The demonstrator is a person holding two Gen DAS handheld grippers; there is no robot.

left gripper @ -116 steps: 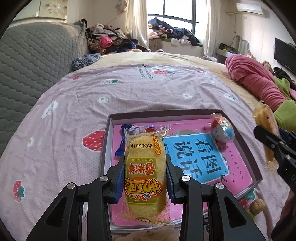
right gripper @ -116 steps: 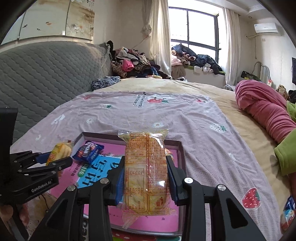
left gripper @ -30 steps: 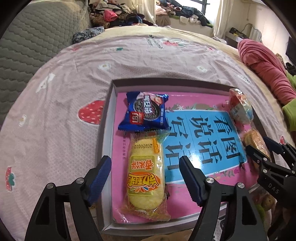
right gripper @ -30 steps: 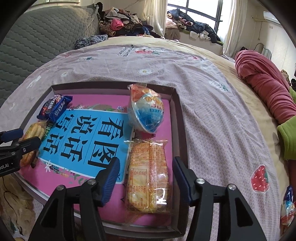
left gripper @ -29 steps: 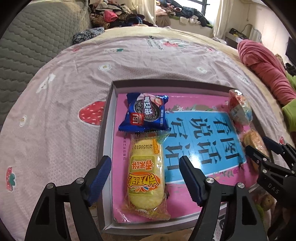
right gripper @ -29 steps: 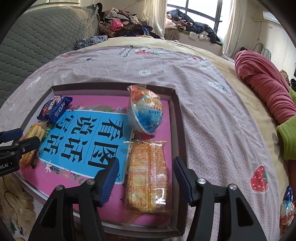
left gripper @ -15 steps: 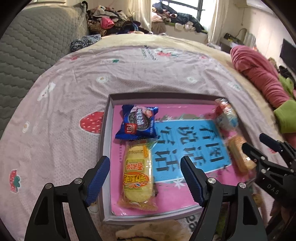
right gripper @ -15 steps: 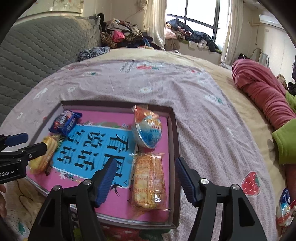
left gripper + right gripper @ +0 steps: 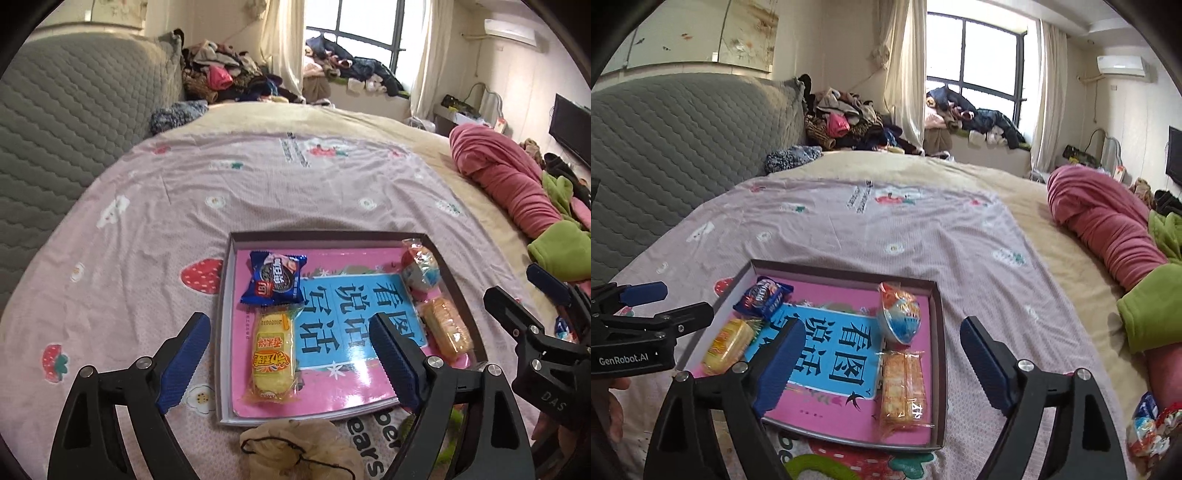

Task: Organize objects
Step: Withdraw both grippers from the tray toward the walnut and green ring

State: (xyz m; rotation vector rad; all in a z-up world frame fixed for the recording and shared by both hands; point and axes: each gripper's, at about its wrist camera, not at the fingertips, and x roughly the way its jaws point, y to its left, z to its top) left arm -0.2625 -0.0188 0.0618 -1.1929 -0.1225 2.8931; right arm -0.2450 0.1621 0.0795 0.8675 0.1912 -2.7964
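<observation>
A: Status of shallow grey-rimmed cardboard box lid [image 9: 226,295]?
B: Resting flat on pink strawberry-print bedsheet [image 9: 155,221], lined with a pink and blue picture book cover [image 9: 351,317].

A: Contents, left side?
B: Blue foil cookie packet [image 9: 274,279] at far left corner. Yellow rice-cracker packet in clear wrapper [image 9: 274,356] just near of it, ends touching.

A: Right side?
B: Round snack in blue-and-orange wrapper [image 9: 899,316] at far right. Clear packet of orange square crackers [image 9: 902,387] directly near of it, along the right wall.

A: Left gripper [image 9: 288,360]?
B: Raised above near-left part of lid. Blue-padded jaws spread wide, just been opening further, nothing pinched; yellow packet seen between them, lying loose below.

A: Right gripper [image 9: 877,365]?
B: Raised above near-right part of lid. Jaws likewise spread wide, just been opening further, gripping nothing; cracker packet lying free beneath.

A: Other items?
B: Crumpled beige plastic bag [image 9: 299,448] just near of lid. Rolled pink blanket [image 9: 1104,218] well apart, far right.
</observation>
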